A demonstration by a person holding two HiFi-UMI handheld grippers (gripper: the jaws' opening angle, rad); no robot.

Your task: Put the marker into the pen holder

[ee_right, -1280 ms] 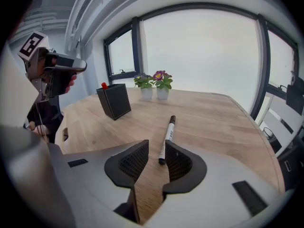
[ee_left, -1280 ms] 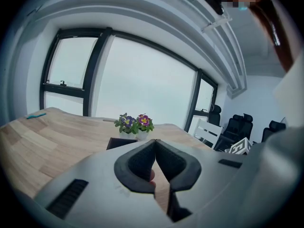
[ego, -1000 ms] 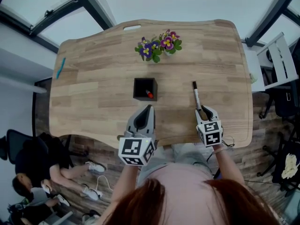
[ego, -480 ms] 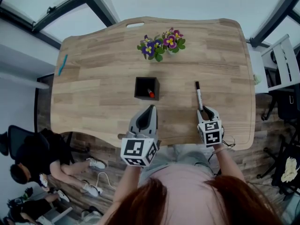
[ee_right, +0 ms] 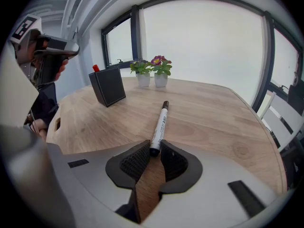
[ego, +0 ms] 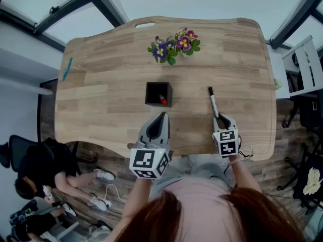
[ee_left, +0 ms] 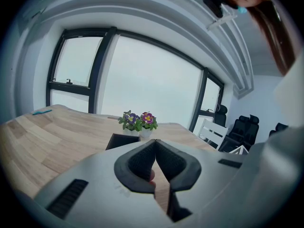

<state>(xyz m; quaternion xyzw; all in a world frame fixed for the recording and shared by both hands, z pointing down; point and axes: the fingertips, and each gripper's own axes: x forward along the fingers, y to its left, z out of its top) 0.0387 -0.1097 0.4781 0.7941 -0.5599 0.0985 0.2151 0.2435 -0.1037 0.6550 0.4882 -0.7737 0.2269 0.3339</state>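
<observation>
A white marker (ego: 213,104) with a dark cap points away from me over the table's right half. My right gripper (ego: 220,118) is shut on its near end, and the right gripper view shows the marker (ee_right: 160,122) pinched between the pads of this gripper (ee_right: 154,148). I cannot tell whether its far end touches the wood. The black square pen holder (ego: 158,94) stands mid-table with a red-capped pen (ego: 162,101) inside; it shows as the box (ee_right: 108,86) left of the marker. My left gripper (ego: 161,118) hovers just in front of the holder (ee_left: 121,140), its jaws (ee_left: 155,144) shut and empty.
A pot of purple and pink flowers (ego: 174,45) stands at the far side of the wooden table (ego: 111,110). A teal pen (ego: 66,68) lies at the far left edge. Chairs stand to the right, and a person sits on the floor at lower left.
Hardly anything. The right gripper stays shut on the marker, whose far end has swung slightly left. The left gripper holds its place.
</observation>
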